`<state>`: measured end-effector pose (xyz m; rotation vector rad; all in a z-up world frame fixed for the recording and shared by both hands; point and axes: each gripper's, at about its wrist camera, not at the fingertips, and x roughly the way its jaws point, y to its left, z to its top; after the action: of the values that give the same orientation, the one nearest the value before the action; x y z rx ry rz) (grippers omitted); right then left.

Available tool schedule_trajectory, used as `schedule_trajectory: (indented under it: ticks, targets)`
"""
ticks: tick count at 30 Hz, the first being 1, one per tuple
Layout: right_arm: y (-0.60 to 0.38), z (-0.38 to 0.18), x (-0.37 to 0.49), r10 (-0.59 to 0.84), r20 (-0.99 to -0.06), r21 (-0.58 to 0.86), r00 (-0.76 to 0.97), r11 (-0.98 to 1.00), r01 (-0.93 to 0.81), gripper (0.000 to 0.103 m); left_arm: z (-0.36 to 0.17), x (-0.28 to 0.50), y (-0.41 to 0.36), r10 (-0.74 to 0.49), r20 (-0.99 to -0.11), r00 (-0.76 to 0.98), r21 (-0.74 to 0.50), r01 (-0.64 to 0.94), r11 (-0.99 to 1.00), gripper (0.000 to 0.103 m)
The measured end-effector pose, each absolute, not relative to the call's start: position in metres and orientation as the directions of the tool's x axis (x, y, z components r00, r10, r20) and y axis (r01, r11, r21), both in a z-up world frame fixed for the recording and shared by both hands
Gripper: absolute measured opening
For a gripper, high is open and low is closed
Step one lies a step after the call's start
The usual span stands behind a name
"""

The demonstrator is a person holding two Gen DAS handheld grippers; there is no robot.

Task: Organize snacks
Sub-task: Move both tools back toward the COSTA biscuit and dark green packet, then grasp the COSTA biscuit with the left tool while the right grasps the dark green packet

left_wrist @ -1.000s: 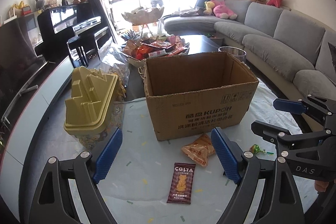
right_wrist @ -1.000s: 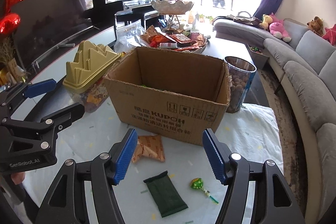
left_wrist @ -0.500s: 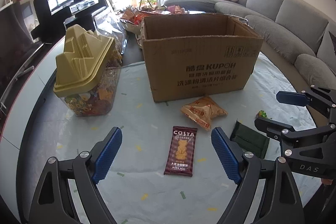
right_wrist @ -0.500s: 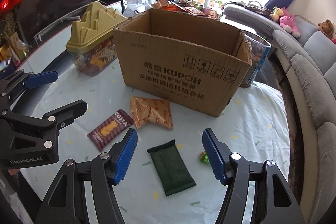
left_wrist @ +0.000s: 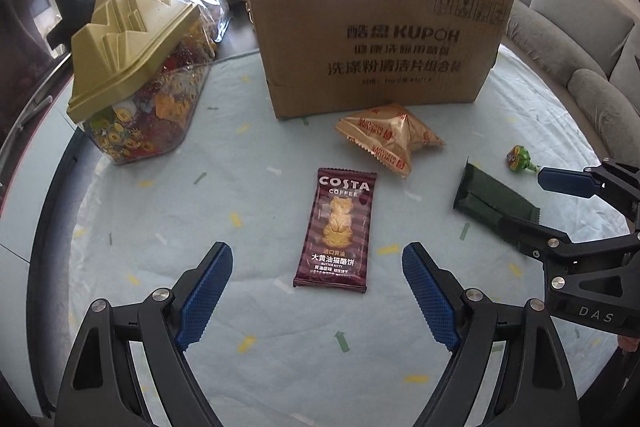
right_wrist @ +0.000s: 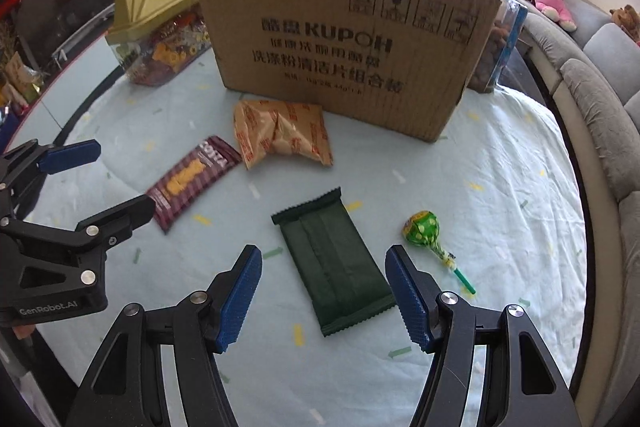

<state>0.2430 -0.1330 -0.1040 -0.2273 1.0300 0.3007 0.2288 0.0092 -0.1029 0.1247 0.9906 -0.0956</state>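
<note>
**Two grippers poised over the loose snacks, the box waiting behind**

Far left on the pale tablecloth stands a clear candy jar with a yellow peaked lid, well apart from the action. Next comes the left gripper, its blue pads spread wide and holding nothing, hovering just short of the maroon Costa biscuit packet, which lies flat and lengthwise between the line of its fingers. Behind it, the tan puffy snack bag sits just in front of the cardboard box, close to its front wall.

Moving right, the right gripper is likewise spread open and empty, with the near end of the dark green packet lying between its fingers, angled a little across them. Just beside that, further right, a green lollipop lies on the cloth, stick pointing towards the gripper's right finger.

What worries me: both packets are thin and flat on soft cloth, so the pads could pinch up fabric along with a wrapper, or slide off the slick foil. The green packet's skew may make it pivot when squeezed. The right finger could also nudge the lollipop away. And the two grippers sit near each other, so lifting together towards the box risks a knock.
</note>
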Motion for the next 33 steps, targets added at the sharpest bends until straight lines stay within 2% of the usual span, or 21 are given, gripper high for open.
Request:
schedule_trajectory:
  ticks: [10, 24, 29, 33]
  targets:
    - [-0.134, -0.125, 0.252, 0.099, -0.888, -0.070, 0.450, 0.936, -0.344, 0.065, -0.128, 0.243, 0.009, -0.018, -0.868, 0.496, 0.058, 0.137, 0.989, 0.087]
    - [-0.136, -0.141, 0.272, 0.128, -0.895, -0.015, 0.426, 0.948, -0.317, 0.065, -0.143, 0.271, 0.015, -0.054, -0.875, 0.480, 0.005, 0.120, 0.993, 0.085]
    - [-0.135, -0.141, 0.274, 0.127, -0.888, -0.013, 0.441, 0.953, -0.301, 0.064, -0.142, 0.274, 0.018, -0.067, -0.867, 0.494, -0.020, 0.099, 0.995, 0.069]
    - [-0.131, -0.139, 0.271, 0.128, -0.884, -0.020, 0.450, 0.951, -0.308, 0.049, -0.139, 0.272, 0.017, -0.073, -0.859, 0.507, -0.026, 0.100, 0.995, 0.041]
